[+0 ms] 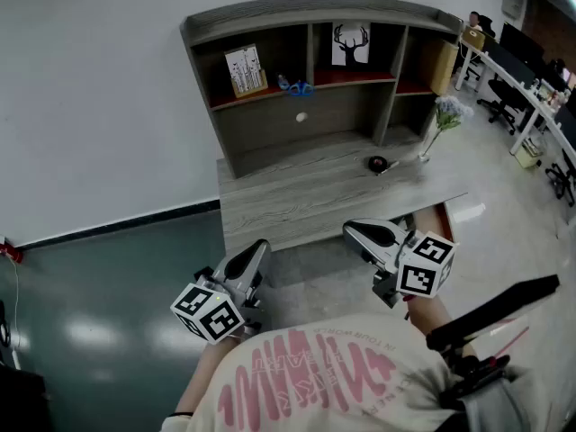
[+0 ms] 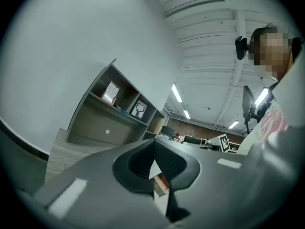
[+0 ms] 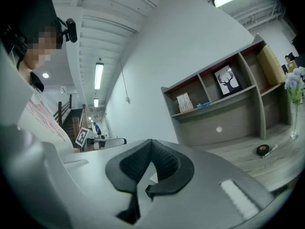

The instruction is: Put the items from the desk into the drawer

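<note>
Closest to the camera is the person's pale shirt with pink print (image 1: 297, 385). Just beyond it, the left gripper (image 1: 258, 248) and the right gripper (image 1: 353, 231) are held level near the front edge of the wooden desk (image 1: 288, 196), with a gap between them. Each gripper has its jaws pressed together, and nothing is between them. On the desk lies a small black round item (image 1: 377, 163), near a glass vase with flowers (image 1: 447, 113). The drawer with a white knob (image 1: 301, 116) sits closed in the shelf unit (image 1: 270, 12) at the back of the desk, well apart from both grippers.
</note>
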A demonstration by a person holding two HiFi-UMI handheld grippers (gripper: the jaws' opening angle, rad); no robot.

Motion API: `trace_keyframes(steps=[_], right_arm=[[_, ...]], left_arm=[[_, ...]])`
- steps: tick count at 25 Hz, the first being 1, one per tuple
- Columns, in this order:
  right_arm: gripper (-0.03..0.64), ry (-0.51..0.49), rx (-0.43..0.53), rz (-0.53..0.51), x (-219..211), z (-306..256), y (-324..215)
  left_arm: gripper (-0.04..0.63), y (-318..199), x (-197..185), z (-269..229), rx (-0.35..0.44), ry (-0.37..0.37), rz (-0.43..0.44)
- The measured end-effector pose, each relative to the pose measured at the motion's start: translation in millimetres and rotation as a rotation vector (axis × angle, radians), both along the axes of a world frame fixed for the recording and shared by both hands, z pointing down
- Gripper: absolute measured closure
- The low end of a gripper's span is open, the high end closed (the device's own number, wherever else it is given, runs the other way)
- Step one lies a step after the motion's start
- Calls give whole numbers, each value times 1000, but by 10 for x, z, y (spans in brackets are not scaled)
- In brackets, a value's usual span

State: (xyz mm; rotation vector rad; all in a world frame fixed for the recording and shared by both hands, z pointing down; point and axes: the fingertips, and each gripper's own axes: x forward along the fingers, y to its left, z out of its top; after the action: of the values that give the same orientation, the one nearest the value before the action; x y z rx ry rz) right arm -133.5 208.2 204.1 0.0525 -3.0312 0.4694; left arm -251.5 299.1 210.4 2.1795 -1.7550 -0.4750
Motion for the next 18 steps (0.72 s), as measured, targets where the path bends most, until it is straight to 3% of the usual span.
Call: trace_keyframes(steps=[8, 18], right_arm=[[611, -2, -4, 2, -123, 55, 79], [611, 2, -75, 46, -216, 308, 189]], left_arm=[[575, 108, -87, 37, -13, -9, 3], [575, 300, -229, 171, -14, -65, 16]])
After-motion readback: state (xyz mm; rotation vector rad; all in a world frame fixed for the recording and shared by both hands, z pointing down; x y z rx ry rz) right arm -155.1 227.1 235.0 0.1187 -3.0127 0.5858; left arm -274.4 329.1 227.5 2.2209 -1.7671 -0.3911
